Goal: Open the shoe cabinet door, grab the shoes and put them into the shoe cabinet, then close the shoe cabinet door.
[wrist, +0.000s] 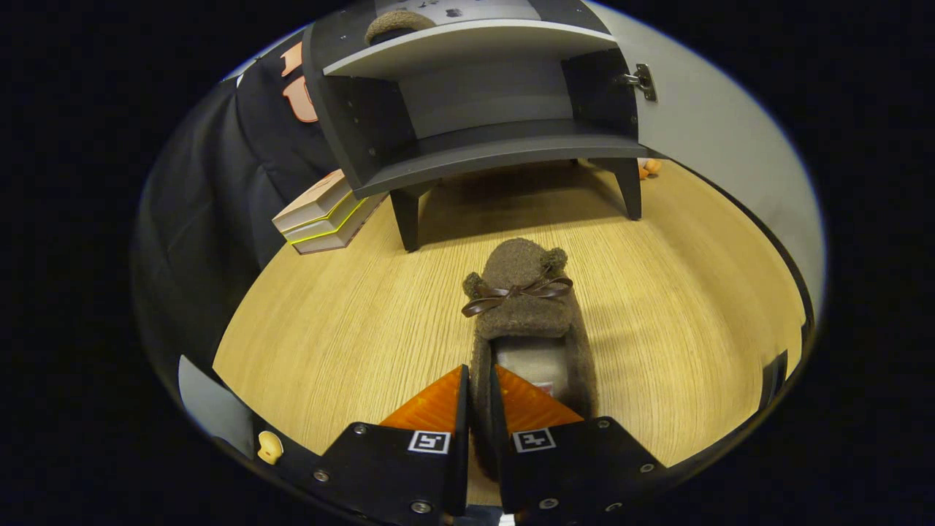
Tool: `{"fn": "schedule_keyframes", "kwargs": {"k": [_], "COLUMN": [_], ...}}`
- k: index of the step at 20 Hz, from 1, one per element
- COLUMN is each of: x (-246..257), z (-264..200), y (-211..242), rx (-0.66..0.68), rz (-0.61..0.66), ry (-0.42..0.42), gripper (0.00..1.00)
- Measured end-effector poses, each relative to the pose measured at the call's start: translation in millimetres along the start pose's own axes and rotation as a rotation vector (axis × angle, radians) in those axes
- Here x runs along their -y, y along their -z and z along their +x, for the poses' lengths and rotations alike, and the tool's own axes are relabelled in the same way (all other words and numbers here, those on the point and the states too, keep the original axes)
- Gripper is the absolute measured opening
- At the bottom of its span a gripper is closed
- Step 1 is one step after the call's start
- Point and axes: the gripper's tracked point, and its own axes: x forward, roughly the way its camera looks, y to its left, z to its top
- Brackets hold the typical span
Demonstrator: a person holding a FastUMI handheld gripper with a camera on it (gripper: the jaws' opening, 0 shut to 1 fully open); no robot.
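Note:
A brown fuzzy slipper point(522, 299) with a dark ribbon bow points away from me over the wooden floor point(679, 307). My gripper point(478, 402) is shut on the slipper's left side wall near the heel, one orange finger point(431, 409) outside and the other inside the opening. Beyond the slipper stands the dark grey shoe cabinet point(467, 102) on short legs, its door point(723, 139) swung open to the right. A second brown slipper point(394, 25) lies on the cabinet's upper shelf. The lower shelf point(497, 150) is bare.
Two stacked flat boxes point(325, 212) lie on the floor left of the cabinet, against the black cloth wall. A small orange object point(649, 168) sits on the floor behind the cabinet's right leg. Open floor lies between the slipper and the cabinet.

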Motion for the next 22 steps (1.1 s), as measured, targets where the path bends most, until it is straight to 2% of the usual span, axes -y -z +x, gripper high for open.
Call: {"fn": "schedule_keyframes", "kwargs": {"k": [8,15,22], "x": [8,7,9], "z": [20,21,10], "y": [2,1,-5], "rx": [-0.041,0.027,0.045], "rz": [0.048,-0.013,0.010], "ry": [0.057,0.052,0.051], "gripper": [0.14,0.09,0.06]}}
